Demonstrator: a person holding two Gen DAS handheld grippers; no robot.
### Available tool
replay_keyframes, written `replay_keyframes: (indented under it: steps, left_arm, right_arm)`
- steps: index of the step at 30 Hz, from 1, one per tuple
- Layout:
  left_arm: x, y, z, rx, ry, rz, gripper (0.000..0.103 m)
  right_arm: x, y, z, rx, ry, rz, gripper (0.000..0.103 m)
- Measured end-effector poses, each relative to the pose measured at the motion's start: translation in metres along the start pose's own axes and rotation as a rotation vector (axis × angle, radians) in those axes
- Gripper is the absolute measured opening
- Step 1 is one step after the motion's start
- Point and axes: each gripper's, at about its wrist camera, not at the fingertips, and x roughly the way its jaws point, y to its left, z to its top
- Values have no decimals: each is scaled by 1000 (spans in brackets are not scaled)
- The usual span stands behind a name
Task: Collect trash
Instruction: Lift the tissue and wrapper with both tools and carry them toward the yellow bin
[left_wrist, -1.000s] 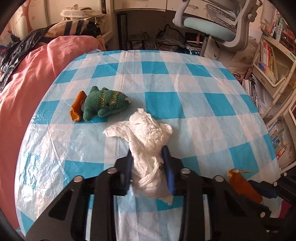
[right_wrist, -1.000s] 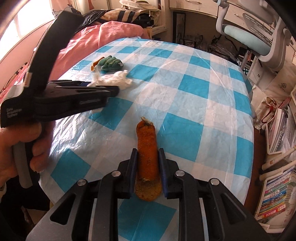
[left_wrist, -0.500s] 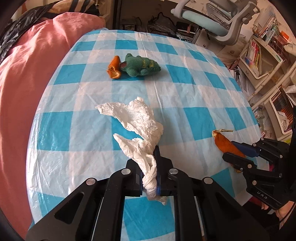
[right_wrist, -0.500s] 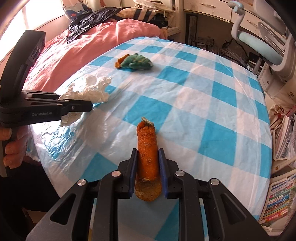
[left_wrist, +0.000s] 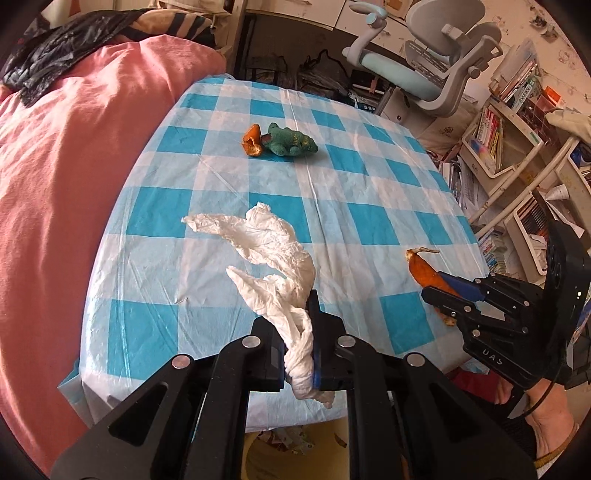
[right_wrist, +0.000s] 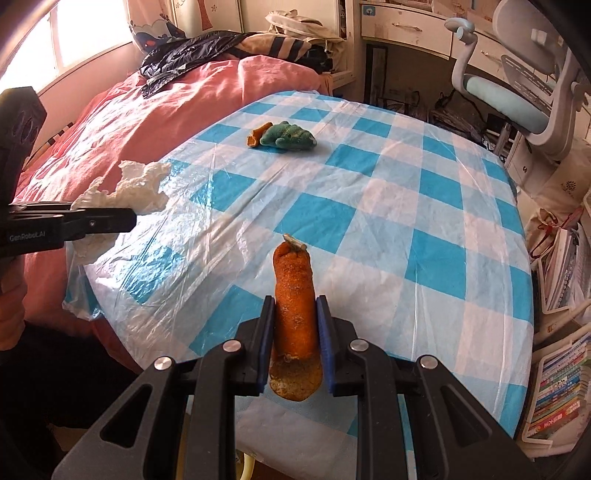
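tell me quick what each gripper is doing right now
Left gripper: shut on the crumpled white tissue.
Right gripper: shut on the long orange peel.

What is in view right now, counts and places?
crumpled white tissue: 1, white, clamped in left hand-held gripper, near table edge
long orange peel strip: 1, orange, clamped in right hand-held gripper
small orange peel piece: 1, orange, far side of the table, touching the toy
green plush toy: 1, green, beside that piece
blue-white checked tablecloth: 1, covering table
pink bedding: 1, left of table
grey office chair: 1, beyond table
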Motion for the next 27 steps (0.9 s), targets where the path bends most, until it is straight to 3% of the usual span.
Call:
replay_keyframes:
  steps: [10,27]
  left_arm:
    - [-24,11,-10,-41,-67,29,10]
    - [-37,-3,-8,14,-138,67,10]
  right_arm:
    - [-18,1,3,20,-71,2,23]
    - [-31,6,6,16,-125,14,23]
